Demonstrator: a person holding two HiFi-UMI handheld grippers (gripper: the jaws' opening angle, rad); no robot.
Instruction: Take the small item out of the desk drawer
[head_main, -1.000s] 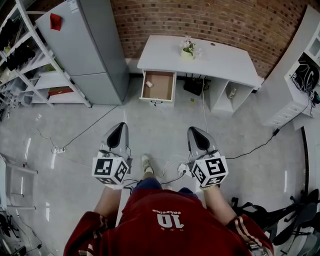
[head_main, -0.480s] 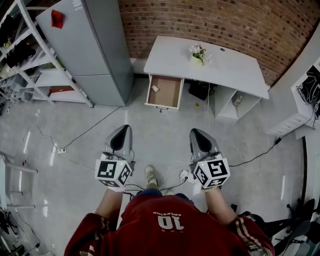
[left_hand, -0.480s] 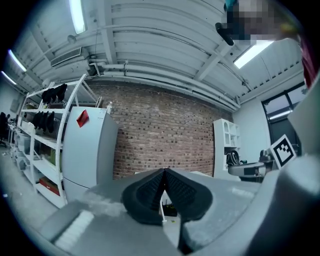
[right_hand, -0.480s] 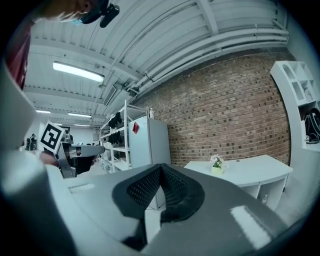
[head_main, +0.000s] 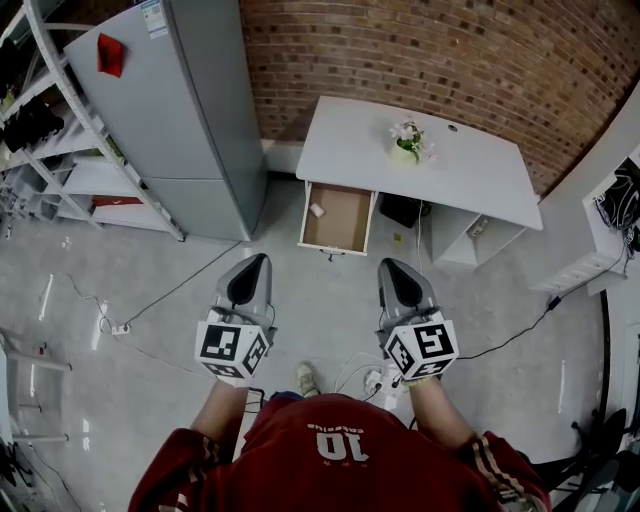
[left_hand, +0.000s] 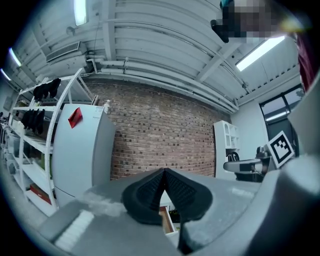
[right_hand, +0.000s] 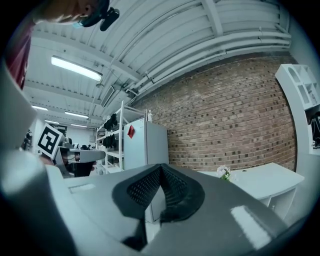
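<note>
Lab-style workroom dressed with household furniture

A bare brick wall (head_main: 430, 50), a white desk (head_main: 480, 175) with a flower pot (head_main: 405, 150), a tall grey fridge (head_main: 190, 110), open metal shelving (head_main: 60, 150), cables (head_main: 185, 283) trailing over the glossy floor, and strip lights (right_hand: 75, 68) under an exposed industrial ceiling.

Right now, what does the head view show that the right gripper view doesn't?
Only the head view shows the open drawer with a small white item inside. Only the right gripper view shows the ceiling lights. Both show the desk, the flowers, the fridge and the brick wall.
</note>
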